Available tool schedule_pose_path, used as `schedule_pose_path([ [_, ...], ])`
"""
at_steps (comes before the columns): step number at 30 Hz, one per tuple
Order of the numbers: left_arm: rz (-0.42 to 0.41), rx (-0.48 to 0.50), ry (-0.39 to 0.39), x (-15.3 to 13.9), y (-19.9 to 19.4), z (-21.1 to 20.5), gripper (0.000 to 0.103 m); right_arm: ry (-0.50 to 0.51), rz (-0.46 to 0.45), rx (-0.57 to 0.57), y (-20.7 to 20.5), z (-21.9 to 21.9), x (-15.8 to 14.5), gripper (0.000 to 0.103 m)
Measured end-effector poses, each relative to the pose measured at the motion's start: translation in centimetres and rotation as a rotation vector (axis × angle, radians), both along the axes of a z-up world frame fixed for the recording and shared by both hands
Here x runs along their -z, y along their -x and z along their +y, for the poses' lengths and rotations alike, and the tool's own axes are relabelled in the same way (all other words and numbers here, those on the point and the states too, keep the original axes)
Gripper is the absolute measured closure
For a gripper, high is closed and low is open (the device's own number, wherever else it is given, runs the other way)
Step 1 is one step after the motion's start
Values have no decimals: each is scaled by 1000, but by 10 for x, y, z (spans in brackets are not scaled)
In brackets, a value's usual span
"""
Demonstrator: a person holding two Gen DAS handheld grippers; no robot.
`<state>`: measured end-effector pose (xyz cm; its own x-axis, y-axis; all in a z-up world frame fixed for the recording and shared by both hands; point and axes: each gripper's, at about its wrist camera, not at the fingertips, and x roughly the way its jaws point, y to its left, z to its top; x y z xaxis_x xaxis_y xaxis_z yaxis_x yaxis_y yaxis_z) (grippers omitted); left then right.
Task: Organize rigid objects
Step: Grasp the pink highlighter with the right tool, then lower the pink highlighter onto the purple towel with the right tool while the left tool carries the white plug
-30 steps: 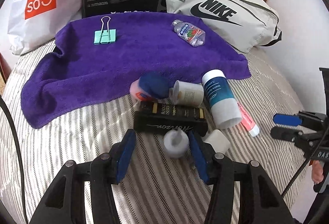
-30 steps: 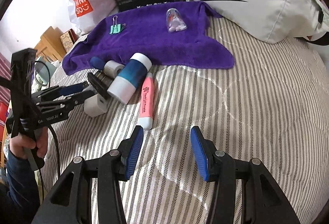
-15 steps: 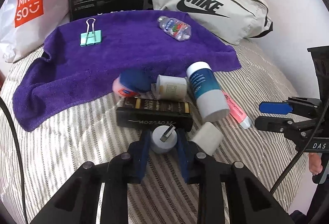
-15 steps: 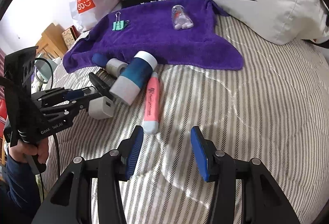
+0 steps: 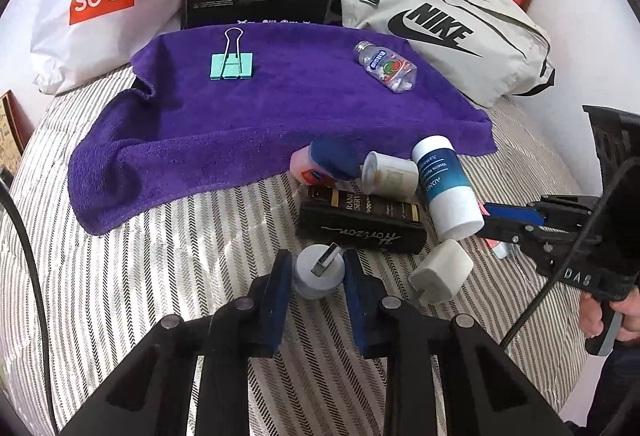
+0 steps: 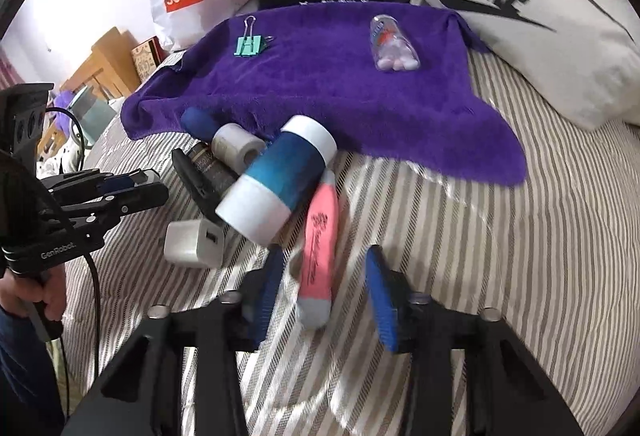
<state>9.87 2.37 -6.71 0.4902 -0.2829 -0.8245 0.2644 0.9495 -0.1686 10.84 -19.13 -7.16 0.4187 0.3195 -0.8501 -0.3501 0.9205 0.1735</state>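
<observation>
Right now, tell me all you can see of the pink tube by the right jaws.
The pink tube looks like glossy plastic with dark handwritten-style lettering and a pale grey-white cap at its near end. It lies flat on the striped bedding, lengthwise between the right gripper jaws, which have just been closing but don't visibly press it. Its far end tucks under the blue-and-white bottle.

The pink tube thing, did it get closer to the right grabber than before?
Yes. The right gripper came forward; the pink tube beside the blue-and-white bottle now lies between its jaws, which have just been closing.
</observation>
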Motion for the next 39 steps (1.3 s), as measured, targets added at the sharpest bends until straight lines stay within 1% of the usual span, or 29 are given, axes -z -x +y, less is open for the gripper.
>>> schedule_pose_path([
  [1, 2, 0, 1, 1, 0, 0, 78, 6, -2, -13, -1, 3, 1, 86],
  [6, 7, -1, 0, 4, -1, 0, 78, 107, -83, -79, 7, 18, 2, 86],
  [8, 8, -4, 1, 4, -1, 1, 78, 103, -86, -80, 7, 16, 2, 86],
  [10, 6, -6, 0, 5, -1, 1, 78, 97, -61, -78, 5, 12, 1, 86],
  [12, 1, -6, -5, 5, -1, -1, 78, 97, -56, -68, 3, 10, 1, 86],
  [18, -13, -6, -10, 6, -2, -4, 78, 151, -100, -88, 4, 19, 3, 86],
  [21, -4, -10, -2, 5, -2, -2, 79, 136, -97, -93, 4, 15, 3, 87],
  [24, -14, -17, -1, 1, 0, 1, 79, 102, -69, -90, 3, 9, 1, 87],
  [26, -15, -16, 7, -1, 0, 3, 79, 100, -66, -88, 6, 4, -3, 87],
  [29, -24, -19, 2, -6, 1, 4, 79, 68, -46, -87, 8, -4, -7, 87],
  [39, -51, -39, 21, -25, -5, 15, 79, 44, -62, -66, 6, -19, -27, 87],
])
